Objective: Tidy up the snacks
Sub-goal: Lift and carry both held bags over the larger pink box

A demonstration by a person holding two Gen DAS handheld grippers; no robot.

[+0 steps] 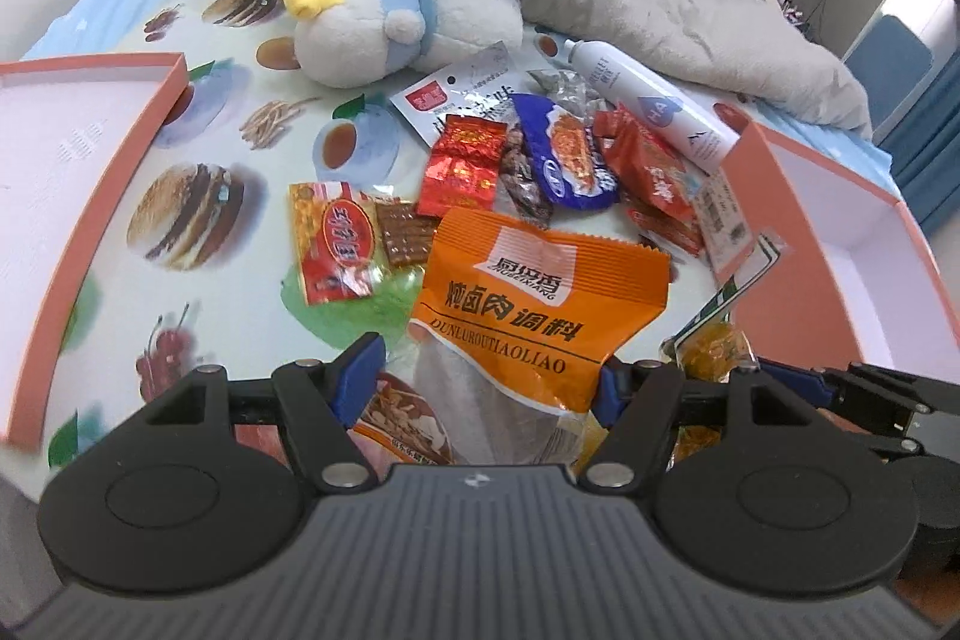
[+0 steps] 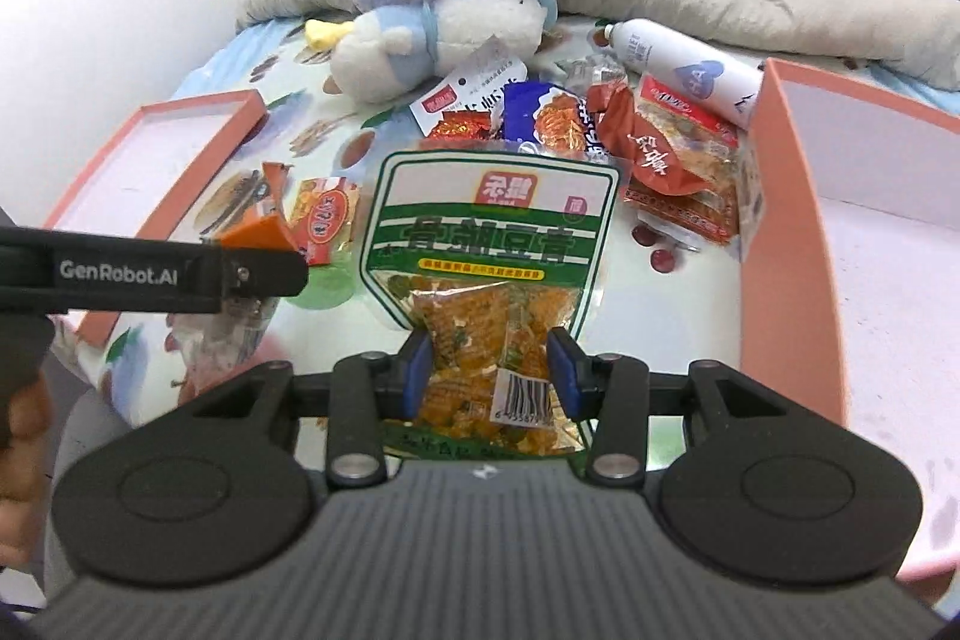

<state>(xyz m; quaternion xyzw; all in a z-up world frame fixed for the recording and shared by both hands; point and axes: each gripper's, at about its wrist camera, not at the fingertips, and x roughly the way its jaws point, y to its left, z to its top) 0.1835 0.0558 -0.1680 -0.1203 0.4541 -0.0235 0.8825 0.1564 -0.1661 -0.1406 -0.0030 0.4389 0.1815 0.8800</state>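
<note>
My left gripper [image 1: 489,376] is shut on an orange seasoning packet [image 1: 540,292] and holds it above the bed; it also shows from the side in the right wrist view [image 2: 252,274]. My right gripper [image 2: 489,370] is shut on a green-and-white snack bag [image 2: 486,232] with orange pieces showing through, held up beside the right pink box [image 2: 780,232]. A heap of snack packets [image 1: 564,154] lies on the food-print sheet ahead: red, blue, brown. A red-yellow packet [image 1: 336,244] lies apart to the left.
A pink box lid [image 1: 90,196] lies at the left edge of the bed. A plush toy [image 1: 396,28], a white spray can [image 1: 654,100], a grey blanket [image 1: 690,16] and black clothes lie behind the heap.
</note>
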